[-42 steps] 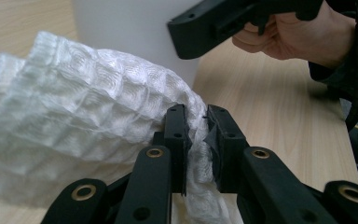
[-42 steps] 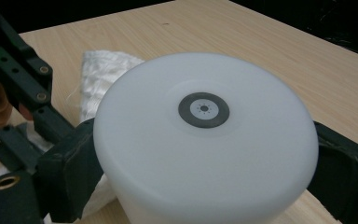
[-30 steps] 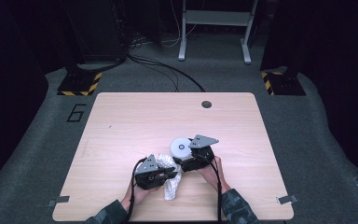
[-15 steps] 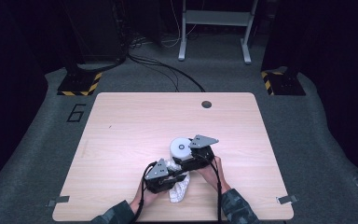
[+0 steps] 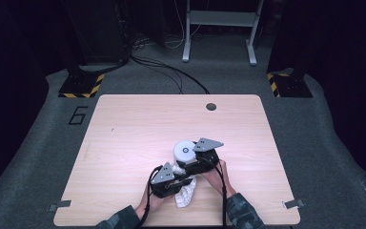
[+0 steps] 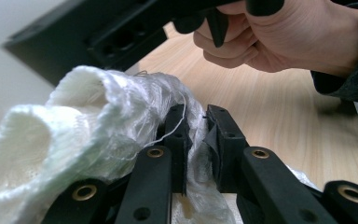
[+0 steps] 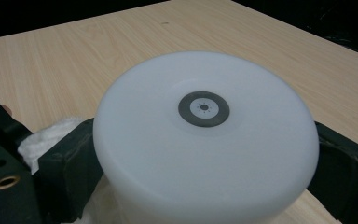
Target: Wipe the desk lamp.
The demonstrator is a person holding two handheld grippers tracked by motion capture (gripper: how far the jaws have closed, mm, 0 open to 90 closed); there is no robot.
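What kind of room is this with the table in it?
Probably a lab or recording studio, not a home. A bare wooden table stands on grey carpet, with yellow-and-black striped stand bases, loose cables and a metal frame in the dark behind it.

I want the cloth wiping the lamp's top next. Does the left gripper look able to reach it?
Probably yes: the left gripper, shut on the white cloth, sits right beside the white lamp, whose top is bare; the right gripper clamps only its sides.

White cloth (image 6: pixel 74 135); white lamp (image 7: pixel 205 140), grey ring mark.
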